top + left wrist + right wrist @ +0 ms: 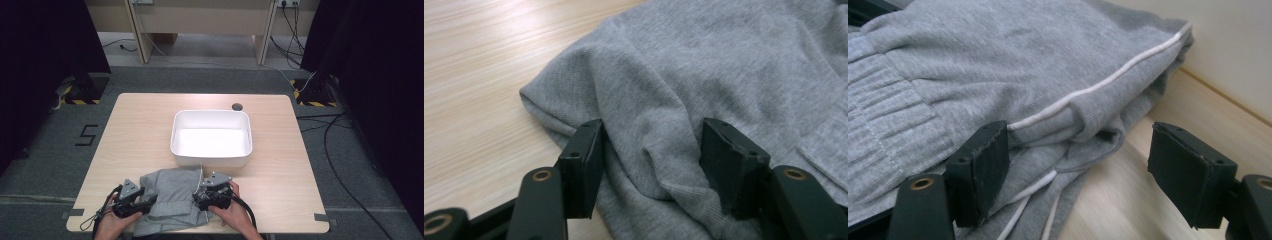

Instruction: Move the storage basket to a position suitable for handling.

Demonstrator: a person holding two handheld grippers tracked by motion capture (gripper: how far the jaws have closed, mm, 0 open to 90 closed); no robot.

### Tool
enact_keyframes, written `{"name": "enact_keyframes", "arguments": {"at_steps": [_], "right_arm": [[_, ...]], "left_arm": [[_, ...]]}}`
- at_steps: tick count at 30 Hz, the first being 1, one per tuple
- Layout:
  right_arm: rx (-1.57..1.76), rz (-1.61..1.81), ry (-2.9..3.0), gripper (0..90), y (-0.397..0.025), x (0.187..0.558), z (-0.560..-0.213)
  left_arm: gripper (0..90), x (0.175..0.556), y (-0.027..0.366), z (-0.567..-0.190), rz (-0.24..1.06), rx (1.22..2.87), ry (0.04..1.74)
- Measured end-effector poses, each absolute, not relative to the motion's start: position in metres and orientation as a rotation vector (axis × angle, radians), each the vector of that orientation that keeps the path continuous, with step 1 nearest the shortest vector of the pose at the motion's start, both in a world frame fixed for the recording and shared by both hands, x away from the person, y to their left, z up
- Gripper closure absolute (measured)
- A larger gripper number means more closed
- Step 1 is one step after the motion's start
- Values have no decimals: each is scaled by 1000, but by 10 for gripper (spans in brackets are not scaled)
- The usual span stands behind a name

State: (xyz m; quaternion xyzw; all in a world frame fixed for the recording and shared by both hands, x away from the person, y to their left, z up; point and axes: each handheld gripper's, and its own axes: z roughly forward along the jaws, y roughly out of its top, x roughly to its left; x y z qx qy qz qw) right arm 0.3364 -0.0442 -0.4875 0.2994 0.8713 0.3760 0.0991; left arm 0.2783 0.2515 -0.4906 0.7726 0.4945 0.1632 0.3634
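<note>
A folded grey garment [172, 197] with white piping lies at the table's near edge, in front of a white tub [211, 137]. My left gripper [148, 204] is at the garment's left edge, open, with a fold of grey fabric [659, 150] between its jaws. My right gripper [201, 196] is at the garment's right edge, open; its jaws straddle the garment's edge with the white piping [1088, 92], close to the tub's wall [1233, 45].
The wooden table [280, 165] has bare room to the left and right of the tub. A small dark round hole [237, 106] sits near the far edge. Cables trail on the floor at the right.
</note>
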Motion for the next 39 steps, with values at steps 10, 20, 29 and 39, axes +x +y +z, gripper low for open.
{"name": "enact_keyframes", "arguments": {"at_steps": [10,20,29,39], "right_arm": [[1025,1136,2527,249,-98,324,-488],[1079,1076,2471,249,-133,320,-485],[1114,1086,2450,249,-147,315,-486],[1097,1071,2432,247,-146,313,-486]], "left_arm": [[418,293,205,-490,375,2054,1149],[414,305,168,-488,373,2098,1068],[373,309,167,-490,323,2071,1068],[295,295,190,-477,333,2009,1107]]}}
